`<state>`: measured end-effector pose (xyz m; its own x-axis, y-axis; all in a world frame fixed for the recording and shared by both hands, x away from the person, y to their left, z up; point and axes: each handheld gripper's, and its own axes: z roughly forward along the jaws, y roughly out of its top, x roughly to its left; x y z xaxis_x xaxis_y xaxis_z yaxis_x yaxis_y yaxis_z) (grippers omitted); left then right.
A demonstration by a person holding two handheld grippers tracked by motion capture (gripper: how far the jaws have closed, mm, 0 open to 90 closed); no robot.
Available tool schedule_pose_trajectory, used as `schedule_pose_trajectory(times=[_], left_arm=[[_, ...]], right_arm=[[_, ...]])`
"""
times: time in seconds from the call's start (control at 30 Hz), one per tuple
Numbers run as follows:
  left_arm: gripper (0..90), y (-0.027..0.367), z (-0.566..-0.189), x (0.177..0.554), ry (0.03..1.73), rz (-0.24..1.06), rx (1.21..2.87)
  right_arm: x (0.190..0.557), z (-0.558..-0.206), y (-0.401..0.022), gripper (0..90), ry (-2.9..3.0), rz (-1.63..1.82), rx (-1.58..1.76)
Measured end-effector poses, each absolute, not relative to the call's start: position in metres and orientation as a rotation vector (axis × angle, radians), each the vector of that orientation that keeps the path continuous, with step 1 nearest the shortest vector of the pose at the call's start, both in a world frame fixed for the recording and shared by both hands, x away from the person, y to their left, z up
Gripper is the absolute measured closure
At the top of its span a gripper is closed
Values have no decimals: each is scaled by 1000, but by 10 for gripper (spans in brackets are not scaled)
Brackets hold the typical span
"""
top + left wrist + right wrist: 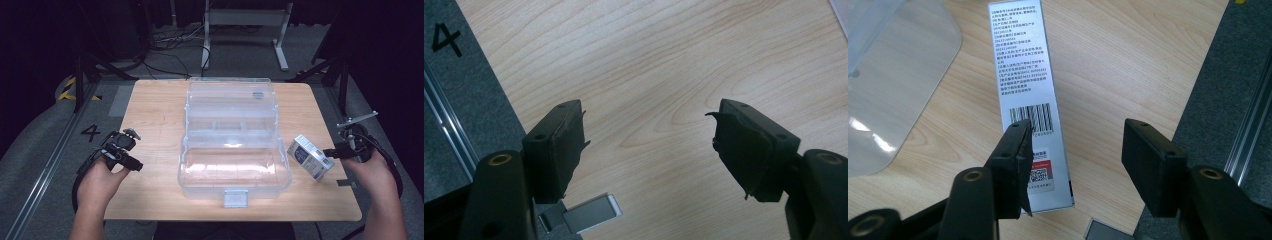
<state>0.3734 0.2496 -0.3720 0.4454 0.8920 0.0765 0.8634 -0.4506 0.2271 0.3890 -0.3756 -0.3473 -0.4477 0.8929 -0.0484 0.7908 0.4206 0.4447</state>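
Both tools were spread wide and held nothing. On my right tool (1073, 165) one black jaw lay against the printed face of a small white-and-blue cardboard carton (1030, 105), near its barcode end, while the other jaw stood off over bare wood; the box was not between them. My left tool (651, 150) hovered over the pale wood-grain counter (664, 60) near its left edge, with only a small metal clip (589, 214) below it.

From the high view, the carton (310, 156) sat on the counter just right of a large clear plastic hinged case (234, 165), lid thrown back, its inner tray divided and its front latch facing me. The case looked empty.

I judged the carton light and stiff along its edges but easy to dent across its broad panels, with a smooth, slightly glossy print that could slip under the pads. Taking it across the narrow sides near the middle looked safest. The case seemed rigid, slick and prone to sliding if nudged.
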Motion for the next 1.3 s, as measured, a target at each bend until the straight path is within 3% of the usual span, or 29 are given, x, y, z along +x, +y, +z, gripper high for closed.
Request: schedule_pose_trajectory(times=[0.63, 1.3], left_arm=[[292, 241, -376, 365, 1487, 289, 2565], [293, 245, -386, 357, 1523, 244, 2571]], right_arm=[[404, -354, -356, 329, 2447, 553, 1394], [439, -398, -331, 320, 2644, 370, 1382]])
